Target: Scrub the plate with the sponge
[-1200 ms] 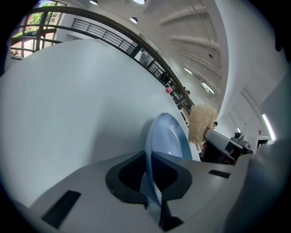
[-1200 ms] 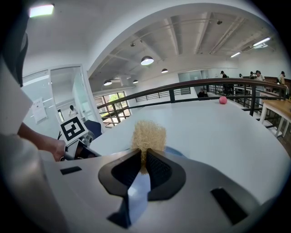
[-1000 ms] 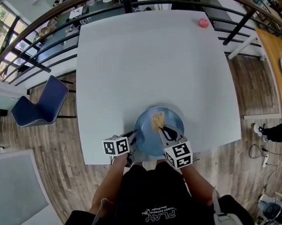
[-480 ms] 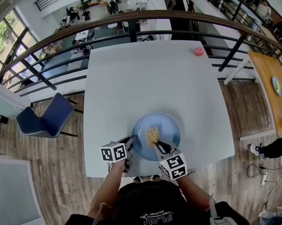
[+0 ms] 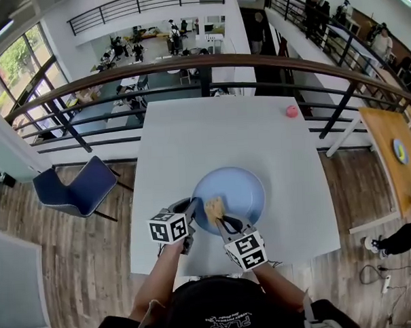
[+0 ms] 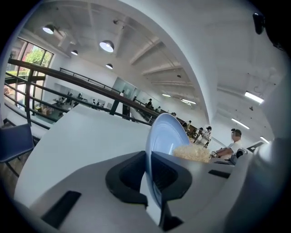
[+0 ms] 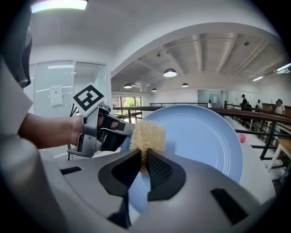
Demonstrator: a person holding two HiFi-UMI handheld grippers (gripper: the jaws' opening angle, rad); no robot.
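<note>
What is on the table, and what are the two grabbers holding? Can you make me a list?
table: white, by a railing
plate: blue, rim pinched in the left gripper
sponge: yellowish, held by the right gripper, touching the plate
ball: pink, at the table's far right corner
chair: blue, left of the table

Table (image 5: 218,135) bare across centre and upper frame, only a pink ball (image 5: 292,111) near its upper-right corner; lower centre blocked by the tilted plate (image 5: 237,191), with left gripper (image 5: 192,209) and right gripper (image 5: 218,224) at its near rim — railing (image 5: 187,64) bars the far edge, blue chair (image 5: 81,189) stands left.
</note>
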